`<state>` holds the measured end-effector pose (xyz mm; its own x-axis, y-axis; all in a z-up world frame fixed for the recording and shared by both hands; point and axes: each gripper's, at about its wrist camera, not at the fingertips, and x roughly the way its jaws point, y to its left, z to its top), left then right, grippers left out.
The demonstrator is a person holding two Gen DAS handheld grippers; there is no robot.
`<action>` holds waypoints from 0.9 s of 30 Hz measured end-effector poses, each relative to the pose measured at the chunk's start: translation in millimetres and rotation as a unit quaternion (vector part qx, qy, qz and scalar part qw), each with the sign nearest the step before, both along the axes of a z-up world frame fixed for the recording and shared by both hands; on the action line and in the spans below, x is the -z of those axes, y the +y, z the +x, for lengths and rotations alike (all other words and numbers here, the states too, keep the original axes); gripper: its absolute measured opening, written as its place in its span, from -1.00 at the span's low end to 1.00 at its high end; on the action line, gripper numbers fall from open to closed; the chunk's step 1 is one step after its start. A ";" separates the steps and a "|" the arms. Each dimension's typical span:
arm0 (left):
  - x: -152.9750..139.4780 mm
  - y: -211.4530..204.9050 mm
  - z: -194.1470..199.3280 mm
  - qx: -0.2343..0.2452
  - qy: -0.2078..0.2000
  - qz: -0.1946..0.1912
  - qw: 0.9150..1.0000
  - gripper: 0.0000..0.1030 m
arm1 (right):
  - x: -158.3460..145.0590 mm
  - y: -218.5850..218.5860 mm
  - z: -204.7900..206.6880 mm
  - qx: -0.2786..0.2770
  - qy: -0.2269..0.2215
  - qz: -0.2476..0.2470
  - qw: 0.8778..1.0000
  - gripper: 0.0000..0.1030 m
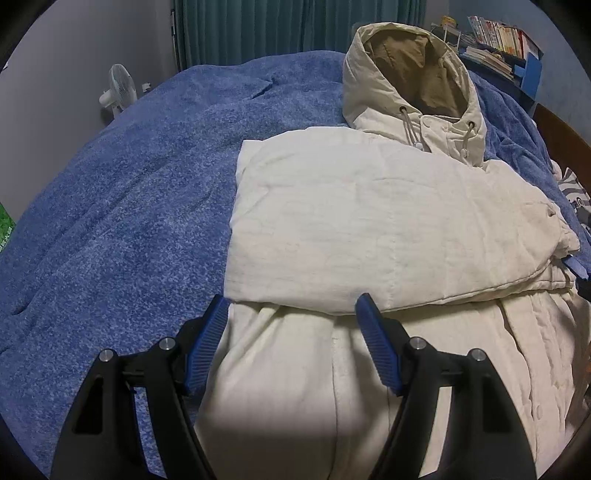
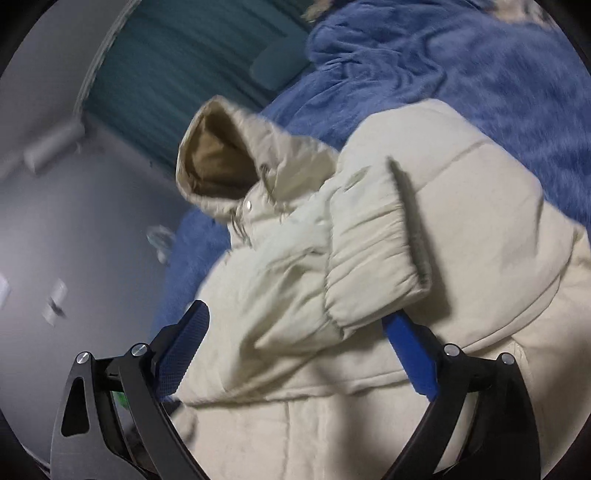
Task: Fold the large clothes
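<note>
A cream hooded puffer jacket (image 1: 369, 206) lies on a blue blanket (image 1: 110, 206), its tan-lined hood (image 1: 413, 77) at the far end and a sleeve folded across the chest. My left gripper (image 1: 291, 306) is open, hovering over the jacket's lower body by the fold's edge. In the tilted, blurred right wrist view the jacket (image 2: 461, 229) fills the middle, with the elastic sleeve cuff (image 2: 373, 254) lying across it. My right gripper (image 2: 295, 317) is open; its right finger sits under the cuff's edge. Its blue tip also shows in the left wrist view (image 1: 576, 267).
Teal curtains (image 1: 295, 26) hang behind the bed. A white fan (image 1: 116, 88) stands at the far left by the grey wall. A shelf of books (image 1: 498, 40) is at the far right. A wooden bed frame (image 1: 561, 136) borders the right side.
</note>
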<state>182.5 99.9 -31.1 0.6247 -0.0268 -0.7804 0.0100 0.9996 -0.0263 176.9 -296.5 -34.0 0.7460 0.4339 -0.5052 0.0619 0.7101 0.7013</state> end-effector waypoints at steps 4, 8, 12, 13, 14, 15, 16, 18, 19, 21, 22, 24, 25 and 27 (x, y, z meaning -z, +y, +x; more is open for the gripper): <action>2.3 -2.9 0.3 0.004 0.002 0.003 1.000 0.32 | 3.7 -4.4 4.7 0.020 0.018 -0.037 0.999 -0.50; 3.4 -1.7 0.3 0.003 0.004 -0.004 1.000 0.32 | -9.2 -4.3 -2.4 0.041 0.001 -0.059 0.997 -0.63; 3.2 0.5 0.0 0.001 0.005 -0.008 1.000 0.32 | -31.6 -3.1 -15.8 0.076 -0.014 -0.126 0.989 -0.72; 3.1 0.6 -0.1 0.002 0.005 -0.009 1.000 0.32 | -33.2 -4.6 -16.6 0.080 -0.013 -0.131 0.988 -0.72; 3.3 0.6 0.0 0.002 0.005 -0.009 1.000 0.32 | -32.1 -6.2 -15.4 0.078 -0.007 -0.137 0.988 -0.72; 3.5 0.7 -0.2 0.001 0.005 -0.009 1.000 0.32 | -28.0 -7.4 -12.9 0.074 0.000 -0.145 0.987 -0.72; 3.9 0.7 -0.1 0.001 0.007 -0.009 1.000 0.32 | -23.1 -9.9 -13.5 0.076 0.005 -0.147 0.986 -0.72; 4.8 0.6 -0.1 0.001 0.010 -0.008 1.000 0.32 | -4.5 -15.8 -8.6 0.080 0.042 -0.142 0.986 -0.71; 5.4 0.4 -0.2 0.000 0.011 -0.006 1.000 0.32 | 4.9 -18.3 -6.1 0.078 0.063 -0.137 0.985 -0.69; 5.9 0.4 -0.6 -0.001 0.014 -0.004 1.000 0.32 | 8.4 -21.6 -6.2 0.086 0.076 -0.141 0.983 -0.48; 5.7 0.6 -0.8 -0.002 0.014 -0.004 1.000 0.32 | 7.2 -22.7 -6.7 0.091 0.079 -0.148 0.982 -0.30; 4.6 1.4 -1.3 -0.004 0.012 -0.004 1.000 0.32 | -1.6 -24.3 -8.9 0.110 0.078 -0.181 0.974 -0.17; 2.9 1.4 -1.7 -0.004 0.008 -0.005 1.000 0.32 | -8.3 -25.1 -9.8 0.116 0.072 -0.201 0.970 -0.16; -2.1 0.9 -2.7 0.000 -0.004 -0.010 1.000 0.32 | -17.4 -24.1 -10.6 0.120 0.059 -0.225 0.965 -0.14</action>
<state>179.9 100.8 -29.0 0.6316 -0.0421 -0.7742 0.0097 0.9989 -0.0464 166.3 -320.6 -16.6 0.7235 -0.0275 -0.6898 0.3232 0.8964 0.3033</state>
